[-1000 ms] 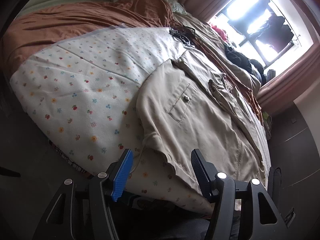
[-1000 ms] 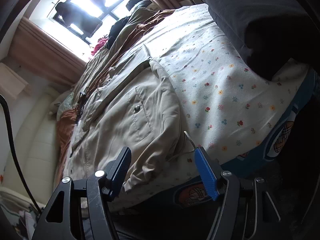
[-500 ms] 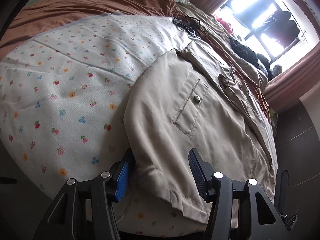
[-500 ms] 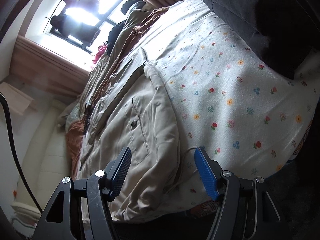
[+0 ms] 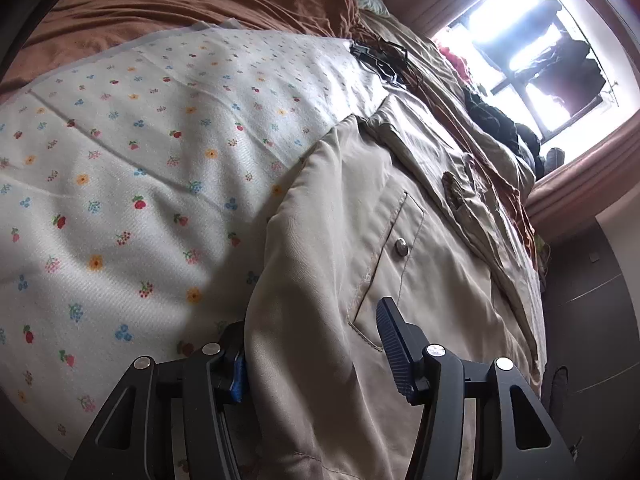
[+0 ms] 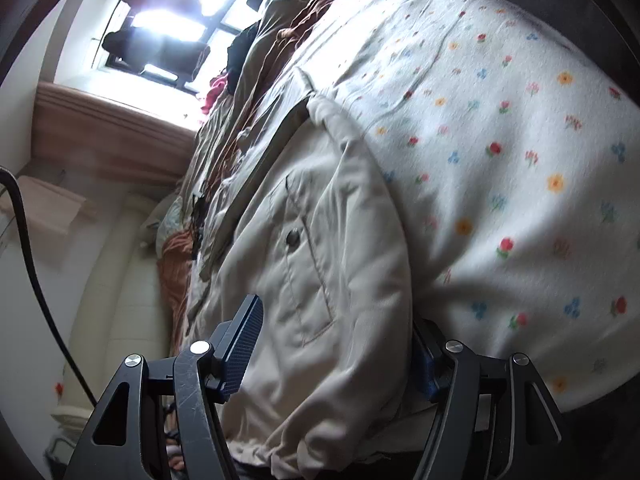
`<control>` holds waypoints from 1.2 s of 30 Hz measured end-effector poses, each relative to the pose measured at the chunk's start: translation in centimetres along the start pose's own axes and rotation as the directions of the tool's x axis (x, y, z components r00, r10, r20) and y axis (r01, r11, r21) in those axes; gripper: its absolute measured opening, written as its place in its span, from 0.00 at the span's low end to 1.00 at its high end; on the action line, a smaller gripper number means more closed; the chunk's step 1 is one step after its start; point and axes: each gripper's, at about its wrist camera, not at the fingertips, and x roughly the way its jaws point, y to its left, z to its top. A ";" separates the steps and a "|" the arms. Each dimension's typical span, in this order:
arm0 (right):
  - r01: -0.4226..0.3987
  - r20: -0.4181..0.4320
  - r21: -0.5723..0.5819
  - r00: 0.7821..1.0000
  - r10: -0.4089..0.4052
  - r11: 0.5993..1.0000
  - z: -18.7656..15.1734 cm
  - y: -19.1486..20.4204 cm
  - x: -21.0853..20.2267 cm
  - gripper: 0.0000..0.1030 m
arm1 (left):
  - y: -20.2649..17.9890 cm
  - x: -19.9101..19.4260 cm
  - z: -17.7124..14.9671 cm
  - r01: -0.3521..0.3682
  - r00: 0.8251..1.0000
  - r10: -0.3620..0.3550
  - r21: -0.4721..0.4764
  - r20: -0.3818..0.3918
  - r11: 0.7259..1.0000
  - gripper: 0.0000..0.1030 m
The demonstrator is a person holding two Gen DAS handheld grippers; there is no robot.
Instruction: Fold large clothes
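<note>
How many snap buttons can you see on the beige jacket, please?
1 per view: a snap on the pocket of the jacket, and one in the right wrist view. Others may be hidden.

Free room: bare floral sheet (image 5: 120,208) on both sides of the jacket (image 5: 360,280).
Obstacles: rumpled clothes pile (image 5: 492,120) beyond the jacket, toward the window (image 5: 532,52).

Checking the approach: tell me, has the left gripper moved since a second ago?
Yes. The left gripper has closed in on the jacket; its pocket snap looms nearer, cloth between open jaws.
</note>
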 end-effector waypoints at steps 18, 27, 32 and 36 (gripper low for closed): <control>-0.042 0.051 0.058 0.998 0.039 0.997 -0.2 -0.5 -0.2 0.07 | 1.6 -2.2 -2.5 0.125 0.992 -0.124 -0.137 0.015 0.983 0.10; -0.119 0.122 -0.080 0.984 0.129 0.990 -0.8 5.5 -6.0 0.07 | 0.4 -8.4 -2.9 0.249 0.966 -0.236 -0.131 0.103 0.960 0.09; -0.156 0.141 -0.111 0.975 0.171 0.982 -2.4 6.4 -9.4 0.07 | 0.8 -12.0 -4.0 0.302 0.950 -0.284 -0.141 0.133 0.943 0.09; -0.142 0.158 -0.197 0.972 0.175 0.970 -3.9 7.6 -11.5 0.07 | 0.8 -14.8 -5.0 0.304 0.946 -0.286 -0.111 0.151 0.946 0.09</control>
